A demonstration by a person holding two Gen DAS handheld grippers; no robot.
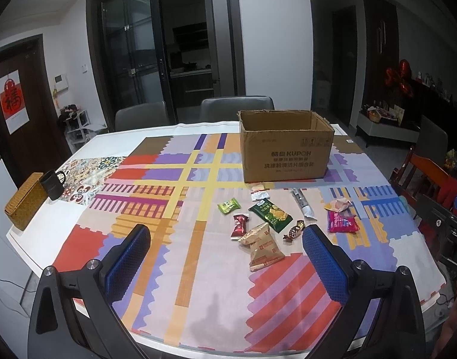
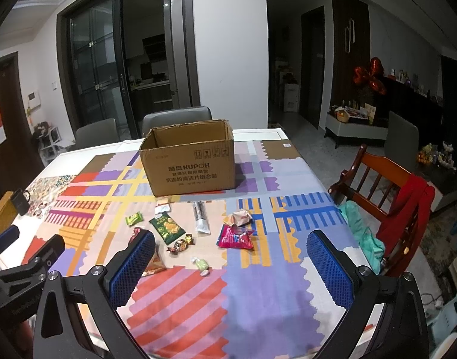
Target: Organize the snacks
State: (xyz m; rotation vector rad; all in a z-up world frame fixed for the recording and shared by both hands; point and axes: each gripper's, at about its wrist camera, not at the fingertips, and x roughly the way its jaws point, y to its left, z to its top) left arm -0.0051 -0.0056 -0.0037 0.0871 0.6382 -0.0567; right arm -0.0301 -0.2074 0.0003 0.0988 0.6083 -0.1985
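Both hand-held grippers, left (image 1: pixel 225 240) and right (image 2: pixel 231 246), spread wide, empty, hovering above table (image 1: pixel 63 209). Snack packets (image 1: pixel 264 215) loose before open cardboard box (image 1: pixel 285 155), likely their destination.

Both wrist views look from the near table (image 1: pixel 33 257) edge toward the far edge, left view further left, sharing the cardboard box (image 1: pixel 285 155) and snacks

Dim indoor light with a cool cast; both fisheye views bend hard at black-vignetted corners. A soft shadow lies on the tabletop (image 1: pixel 216 314) near the camera. Focus is fairly sharp.
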